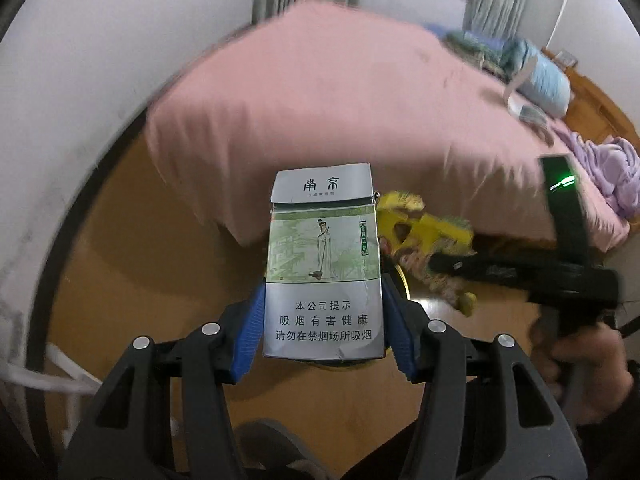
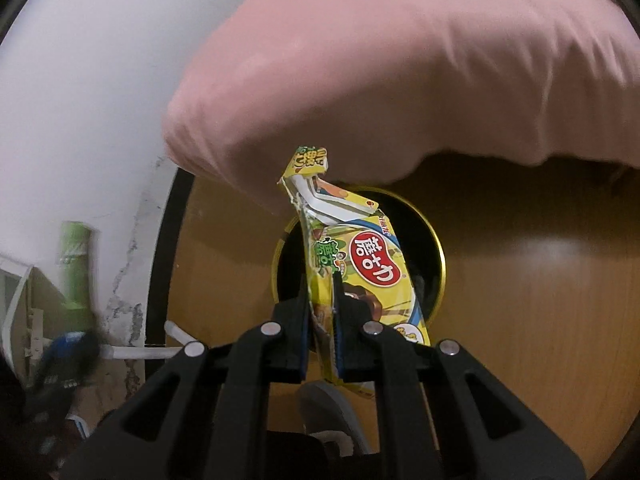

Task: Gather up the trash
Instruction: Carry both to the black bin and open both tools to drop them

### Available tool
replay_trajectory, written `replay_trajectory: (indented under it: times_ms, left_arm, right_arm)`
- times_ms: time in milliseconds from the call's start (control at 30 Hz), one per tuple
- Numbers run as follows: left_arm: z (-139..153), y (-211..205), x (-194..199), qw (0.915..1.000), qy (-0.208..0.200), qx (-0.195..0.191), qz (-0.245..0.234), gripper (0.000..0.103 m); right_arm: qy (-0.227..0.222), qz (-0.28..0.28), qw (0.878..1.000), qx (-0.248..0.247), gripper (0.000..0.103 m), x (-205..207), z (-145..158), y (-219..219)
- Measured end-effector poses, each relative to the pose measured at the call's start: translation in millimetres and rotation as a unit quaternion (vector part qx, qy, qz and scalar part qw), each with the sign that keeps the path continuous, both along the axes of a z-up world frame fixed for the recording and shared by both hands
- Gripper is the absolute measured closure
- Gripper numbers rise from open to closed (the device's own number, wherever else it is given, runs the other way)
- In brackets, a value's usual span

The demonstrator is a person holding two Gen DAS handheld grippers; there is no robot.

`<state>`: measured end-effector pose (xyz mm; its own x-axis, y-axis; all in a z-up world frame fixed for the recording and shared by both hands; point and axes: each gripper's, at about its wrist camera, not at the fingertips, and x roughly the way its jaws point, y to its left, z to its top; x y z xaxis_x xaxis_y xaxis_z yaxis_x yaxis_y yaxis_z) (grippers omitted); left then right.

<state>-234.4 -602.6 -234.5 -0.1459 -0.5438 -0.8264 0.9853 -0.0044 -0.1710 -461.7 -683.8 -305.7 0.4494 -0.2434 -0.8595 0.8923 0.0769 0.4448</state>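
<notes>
Round black trash bin with a gold-coloured rim (image 2: 439, 256): stands on the wooden floor (image 2: 520, 280) just in front of the bed, its dark mouth facing up. What lies inside cannot be made out; the interior reads as plain black.

Yellow plastic snack wrapper (image 2: 362, 268): crinkled, glossy film, held upright directly over the bin's mouth. A red oval label with white characters sits on its face, with a green badge to the left of it; the top is torn and folded over, showing a white inner edge. The characters are too distorted to read with confidence. In the left wrist view the same wrapper (image 1: 424, 236) shows far right of the cigarette pack.

Right gripper (image 2: 322, 316): black fingers with blue pads, closed almost completely, pinching the lower part of the wrapper between them.

Grey and green cardboard cigarette pack (image 1: 323, 264): flat, rectangular, slightly dented, flip lid partly lifted. Lid printed "南京"; middle panel a pale green drawing of a robed figure; lower grey panel reads "本公司提示 吸烟有害健康 请勿在禁烟场所吸烟". It is held upright above the floor, near the bin.

Left gripper (image 1: 323, 320): black frame, ribbed blue pads (image 1: 250, 332) pressed against both long sides of the pack, jaws spread to the pack's width.

Bed with pink fabric cover (image 1: 340, 92): soft, smooth, overhanging the floor beyond the bin. Blue and lilac bundled cloths (image 1: 600, 160) lie on its far right.
</notes>
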Motion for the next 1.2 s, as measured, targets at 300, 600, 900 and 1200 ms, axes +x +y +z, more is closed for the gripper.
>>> replay_trajectory:
  times_ms: [300, 600, 900, 1200]
  left_arm:
    - [-44, -39, -23, 0.9992, 0.013, 0.032, 0.021, 0.049]
    - [-41, -40, -20, 0.9986, 0.022, 0.042, 0.021, 0.049]
    - [-42, -37, -20, 0.9985, 0.022, 0.046, 0.016, 0.049]
    - [-43, -37, -23, 0.9983, 0.024, 0.053, 0.009, 0.041]
  right_arm:
    - [-0.003, -0.012, 1.000, 0.021, 0.093, -10, -22, -5]
    - [0.000, 0.000, 1.000, 0.024, 0.087, -3, -22, -7]
    - [0.000, -0.020, 1.000, 0.003, 0.029, -11, -13, -3]
    - [-0.007, -0.035, 0.999, 0.014, 0.029, -14, -20, -4]
